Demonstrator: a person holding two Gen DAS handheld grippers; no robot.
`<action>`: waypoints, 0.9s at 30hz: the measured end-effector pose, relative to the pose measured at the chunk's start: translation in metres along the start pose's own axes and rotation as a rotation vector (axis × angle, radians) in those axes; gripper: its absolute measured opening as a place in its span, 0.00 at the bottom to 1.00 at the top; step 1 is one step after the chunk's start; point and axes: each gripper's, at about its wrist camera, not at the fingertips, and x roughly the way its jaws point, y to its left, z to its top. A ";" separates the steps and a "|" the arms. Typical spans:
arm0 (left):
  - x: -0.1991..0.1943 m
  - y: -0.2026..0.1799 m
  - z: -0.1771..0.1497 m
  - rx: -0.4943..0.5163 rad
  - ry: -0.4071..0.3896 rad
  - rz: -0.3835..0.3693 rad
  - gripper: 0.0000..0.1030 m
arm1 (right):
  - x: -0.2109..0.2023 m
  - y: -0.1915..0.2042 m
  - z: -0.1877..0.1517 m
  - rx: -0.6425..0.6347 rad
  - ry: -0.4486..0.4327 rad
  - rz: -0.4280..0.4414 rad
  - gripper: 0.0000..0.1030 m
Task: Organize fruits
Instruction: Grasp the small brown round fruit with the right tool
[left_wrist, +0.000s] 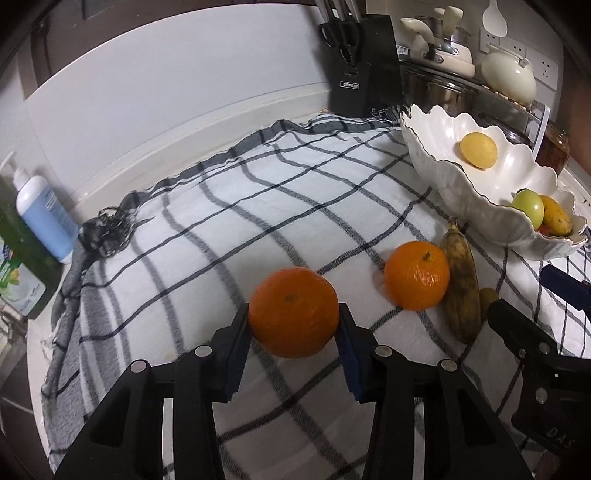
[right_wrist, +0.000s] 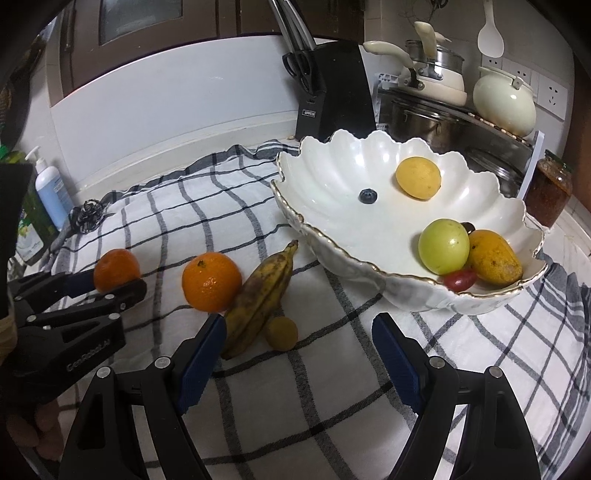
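Left tongs (left_wrist: 293, 325) clamped on an orange (left_wrist: 293, 312), right tongs (right_wrist: 299, 354) spread wide, banana (right_wrist: 262, 299) just ahead

Checked black-and-white cloth (left_wrist: 258, 206) spread over a white bench (left_wrist: 155, 147), its dark fringe bunched at the far left corner. Black knife block (left_wrist: 360, 70) at the back wall, scissors (left_wrist: 341, 38) slotted in its front. To its right, a steel pot (right_wrist: 424, 122) under a rack carrying a cream saucepan (right_wrist: 439, 79) and a cream kettle (right_wrist: 504, 105). White spatula (right_wrist: 490, 33) hanging above wall sockets (right_wrist: 552, 98). Brown-filled jar (right_wrist: 548, 188) at far right. Blue pump bottle (left_wrist: 44, 214) and green dish-soap bottle (left_wrist: 18, 269) at left.
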 end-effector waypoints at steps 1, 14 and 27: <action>-0.002 0.001 -0.002 -0.005 0.003 0.003 0.42 | -0.001 0.000 0.000 -0.001 -0.001 0.004 0.79; -0.011 -0.005 -0.013 -0.027 0.009 -0.001 0.42 | 0.004 -0.005 -0.008 -0.018 0.033 0.002 0.55; -0.006 0.000 -0.011 -0.047 0.025 0.002 0.42 | 0.030 0.002 -0.005 -0.062 0.088 0.051 0.27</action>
